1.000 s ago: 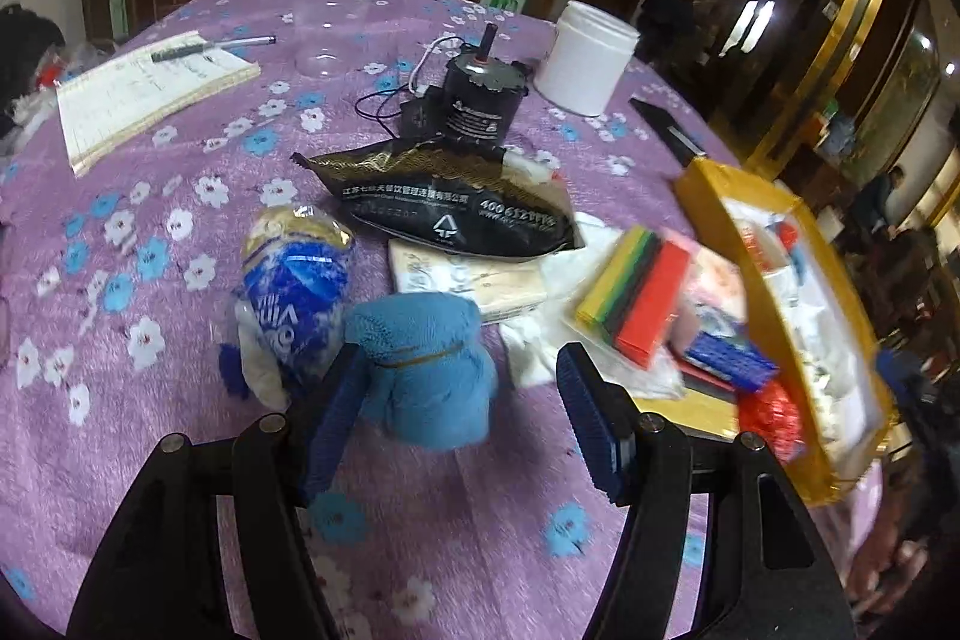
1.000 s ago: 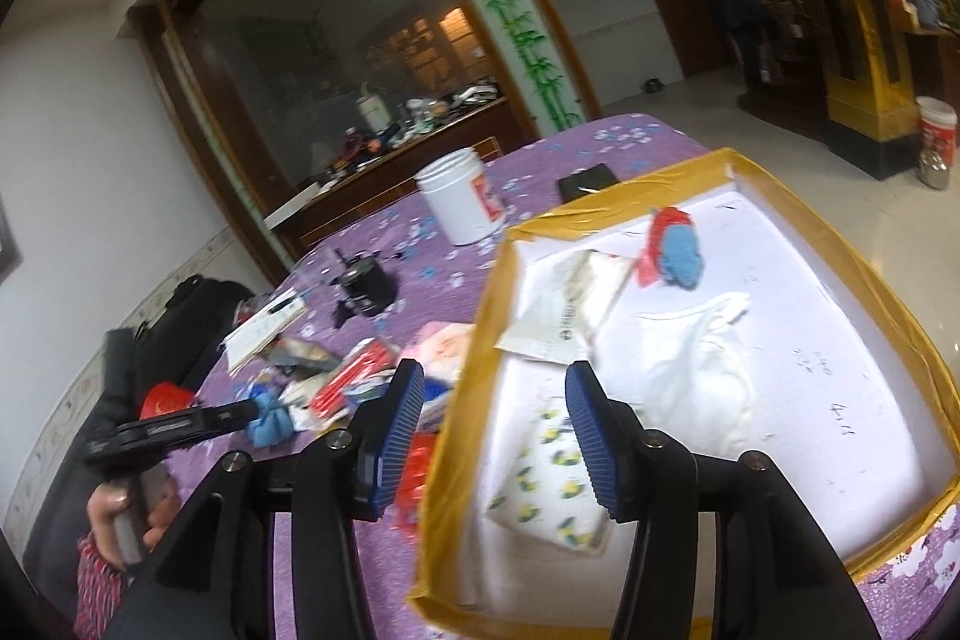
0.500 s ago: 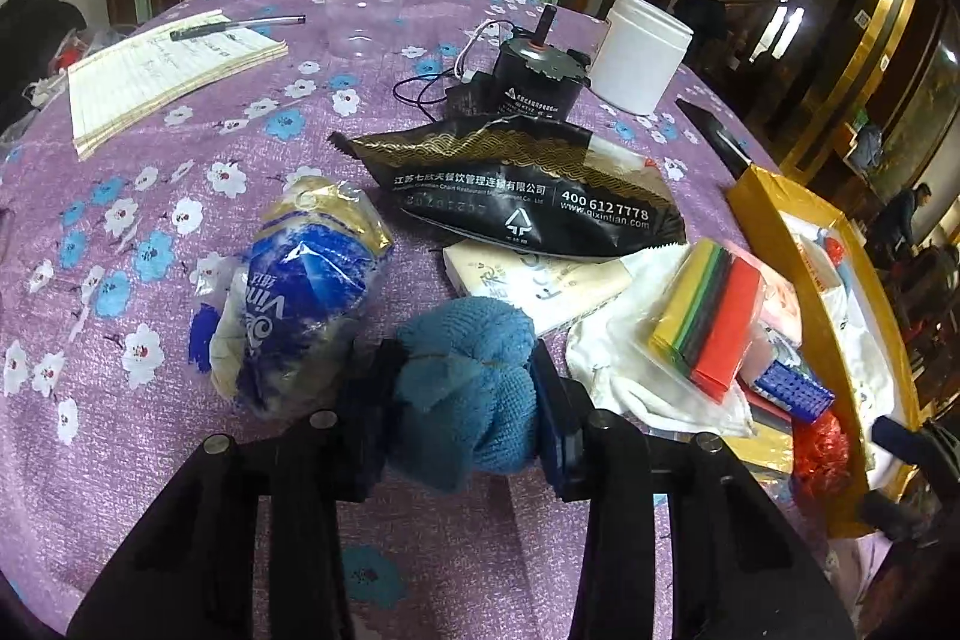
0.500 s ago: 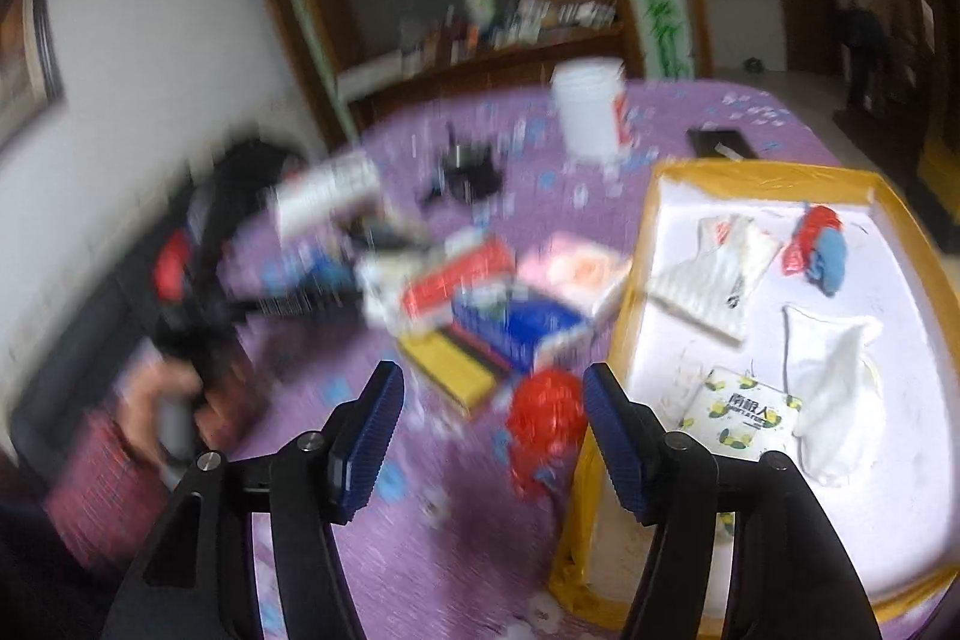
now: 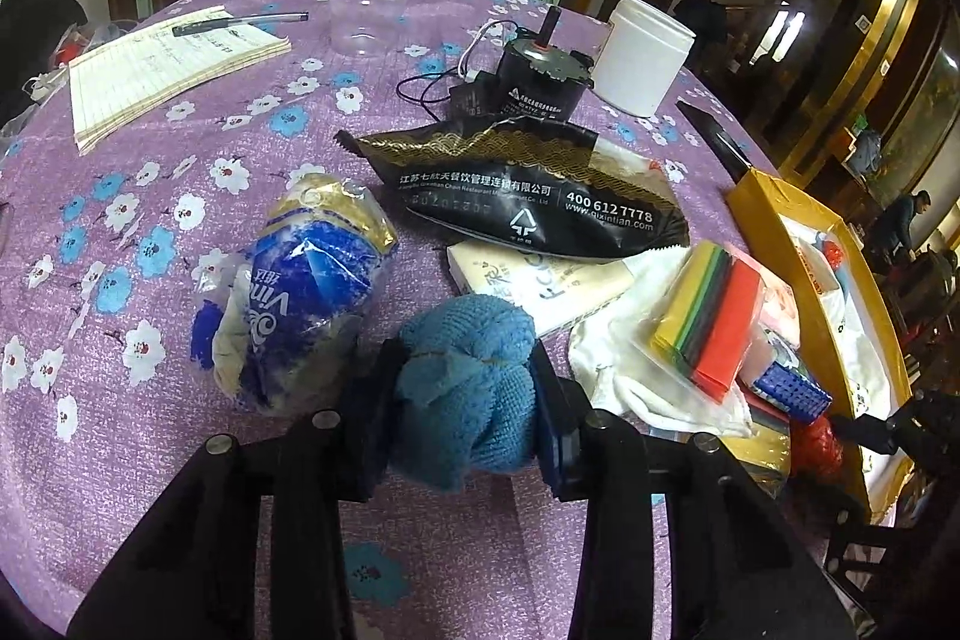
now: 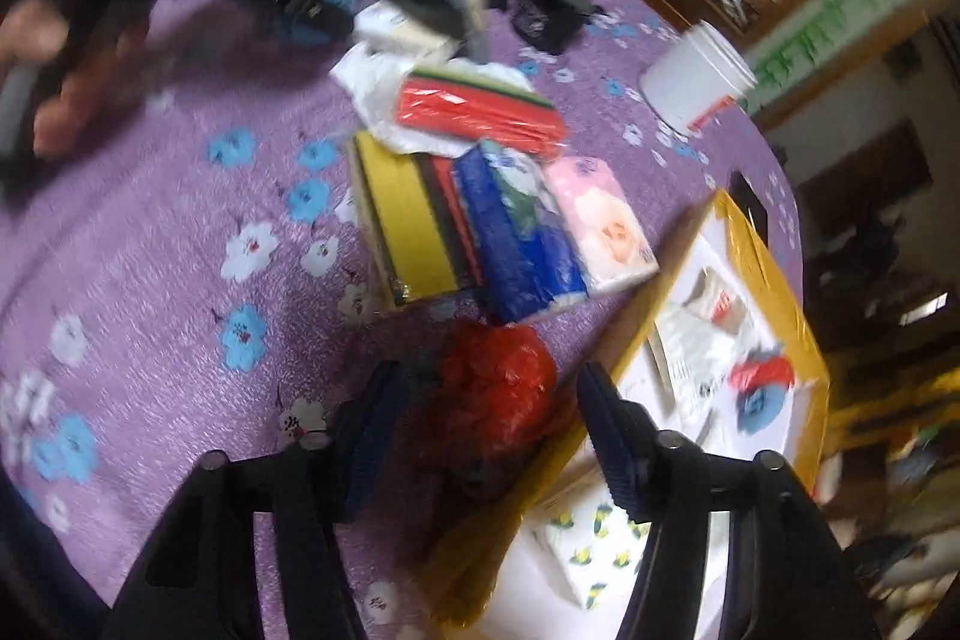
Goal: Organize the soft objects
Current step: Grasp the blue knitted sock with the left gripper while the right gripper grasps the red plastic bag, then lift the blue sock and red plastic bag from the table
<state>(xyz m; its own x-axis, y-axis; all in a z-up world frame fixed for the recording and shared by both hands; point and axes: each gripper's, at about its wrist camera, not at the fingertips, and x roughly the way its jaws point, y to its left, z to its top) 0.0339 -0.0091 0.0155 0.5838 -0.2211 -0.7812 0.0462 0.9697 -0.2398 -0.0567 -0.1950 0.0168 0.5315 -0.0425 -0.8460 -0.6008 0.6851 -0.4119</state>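
Both grippers busy — left gripper (image 5: 465,394) clamps blue towel (image 5: 468,388).

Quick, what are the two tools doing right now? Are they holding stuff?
Left tool: shut on the blue towel ball.
Right tool: open and just been closing; the red crinkly bag sits between its fingers, not squeezed yet.

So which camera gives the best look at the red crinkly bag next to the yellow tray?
The right wrist view: the red crinkly bag sits large between the right gripper fingers, beside the yellow tray, though blurred. The jaws have been closing; they look short of touching. The left wrist view shows only a small dim part.
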